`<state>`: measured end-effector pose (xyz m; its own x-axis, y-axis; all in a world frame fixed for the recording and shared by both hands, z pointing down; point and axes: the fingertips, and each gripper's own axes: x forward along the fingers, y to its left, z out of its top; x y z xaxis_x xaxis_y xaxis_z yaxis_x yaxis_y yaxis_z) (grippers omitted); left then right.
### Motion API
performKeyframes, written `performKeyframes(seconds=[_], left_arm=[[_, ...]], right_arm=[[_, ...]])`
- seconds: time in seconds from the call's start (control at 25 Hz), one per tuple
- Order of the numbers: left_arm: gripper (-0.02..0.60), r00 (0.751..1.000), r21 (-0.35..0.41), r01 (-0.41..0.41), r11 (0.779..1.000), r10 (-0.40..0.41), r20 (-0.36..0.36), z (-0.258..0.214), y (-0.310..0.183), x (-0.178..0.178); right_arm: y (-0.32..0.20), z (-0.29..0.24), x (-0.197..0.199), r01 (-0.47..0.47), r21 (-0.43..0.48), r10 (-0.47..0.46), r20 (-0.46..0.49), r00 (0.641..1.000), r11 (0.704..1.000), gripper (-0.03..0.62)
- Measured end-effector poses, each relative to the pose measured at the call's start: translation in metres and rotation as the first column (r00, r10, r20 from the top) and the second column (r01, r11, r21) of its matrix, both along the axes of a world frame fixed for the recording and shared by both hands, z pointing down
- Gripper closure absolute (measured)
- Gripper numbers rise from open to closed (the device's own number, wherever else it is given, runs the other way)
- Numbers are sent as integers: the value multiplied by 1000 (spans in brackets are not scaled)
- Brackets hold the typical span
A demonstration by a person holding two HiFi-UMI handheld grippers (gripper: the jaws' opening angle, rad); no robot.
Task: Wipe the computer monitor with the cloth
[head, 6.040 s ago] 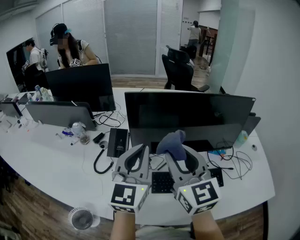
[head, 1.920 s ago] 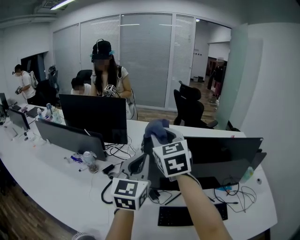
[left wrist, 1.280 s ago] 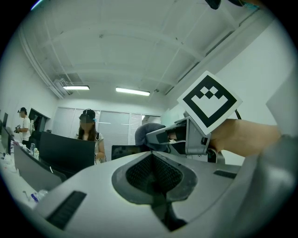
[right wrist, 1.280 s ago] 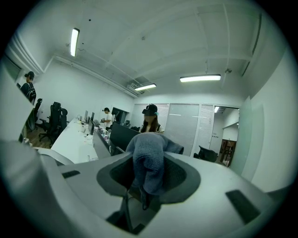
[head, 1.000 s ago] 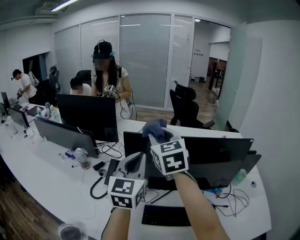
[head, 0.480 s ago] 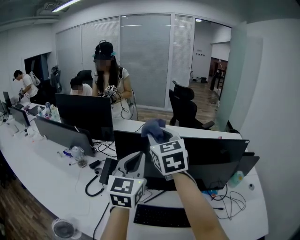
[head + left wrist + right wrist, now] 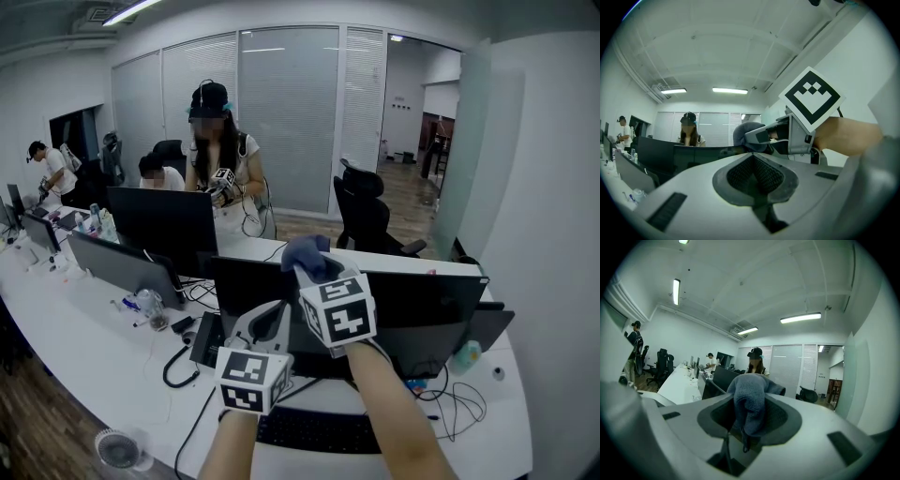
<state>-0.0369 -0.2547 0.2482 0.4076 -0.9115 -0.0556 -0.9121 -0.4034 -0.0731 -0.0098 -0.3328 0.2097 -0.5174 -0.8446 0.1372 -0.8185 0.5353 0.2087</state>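
The dark monitor [image 7: 422, 309] stands across the white desk [image 7: 84, 347] in the head view. My right gripper [image 7: 314, 267] is raised at the monitor's top edge, left of its middle, shut on a grey-blue cloth [image 7: 305, 251] that bulges out past the fingertips. In the right gripper view the cloth [image 7: 750, 401] is pinched between the pads and hangs folded over them. My left gripper [image 7: 272, 321] sits lower in front of the screen, shut and holding nothing; its pads [image 7: 764, 176] meet in the left gripper view.
A keyboard [image 7: 319, 429] lies below the monitor, with cables [image 7: 450, 405] and a small bottle [image 7: 464, 356] at the right. Another monitor [image 7: 159, 220] and a laptop [image 7: 122, 267] stand at left. A person [image 7: 220, 141] stands behind them. An office chair [image 7: 366, 211] is beyond the desk.
The right gripper with the cloth has risen from low before the screen to the monitor's top edge. In the last second the monitor has slid a little left in view.
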Motion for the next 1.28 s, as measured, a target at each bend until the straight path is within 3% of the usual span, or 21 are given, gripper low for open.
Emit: performKeyframes(seconds=[1.28], left_arm=[[574,997,10,-74,997,74,15,-8,2,133]], right_arm=[[7,-6,127,-24,-6,24,-8,1000,1000,451]])
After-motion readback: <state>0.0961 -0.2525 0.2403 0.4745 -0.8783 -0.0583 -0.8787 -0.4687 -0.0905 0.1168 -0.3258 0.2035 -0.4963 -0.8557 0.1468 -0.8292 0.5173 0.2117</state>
